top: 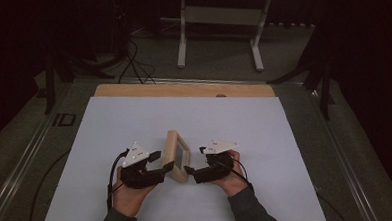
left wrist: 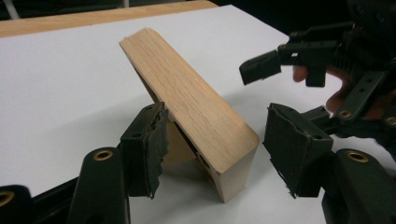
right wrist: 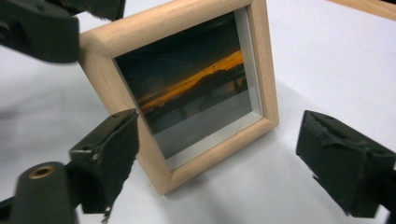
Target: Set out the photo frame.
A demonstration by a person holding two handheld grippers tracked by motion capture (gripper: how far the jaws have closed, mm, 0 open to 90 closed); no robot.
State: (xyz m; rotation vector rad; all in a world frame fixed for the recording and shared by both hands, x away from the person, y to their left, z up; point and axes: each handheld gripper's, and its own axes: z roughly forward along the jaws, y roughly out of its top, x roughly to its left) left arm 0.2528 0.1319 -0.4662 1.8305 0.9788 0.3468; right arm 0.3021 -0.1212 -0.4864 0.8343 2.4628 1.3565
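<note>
A light wooden picture frame (top: 177, 155) stands tilted on the white sheet (top: 234, 124), with a sunset photo behind its glass (right wrist: 196, 84). My left gripper (top: 164, 161) is at the frame's left, held in a hand. In the left gripper view, its jaws stand open on either side of the frame's near end (left wrist: 219, 140). One pad (left wrist: 152, 149) is close under the leaning back, and the other pad (left wrist: 292, 149) is clear of the wood. My right gripper (top: 194, 159) faces the photo side, open, with the frame's lower corner (right wrist: 173, 179) just in front of its gap.
The white sheet covers a wooden tabletop whose far edge (top: 183, 88) shows as a bare strip. Beyond it, a white desk base (top: 220, 19) stands on the floor, with black cables (top: 132, 63) and dark stands to either side. A metal rail (top: 20, 153) runs along the left.
</note>
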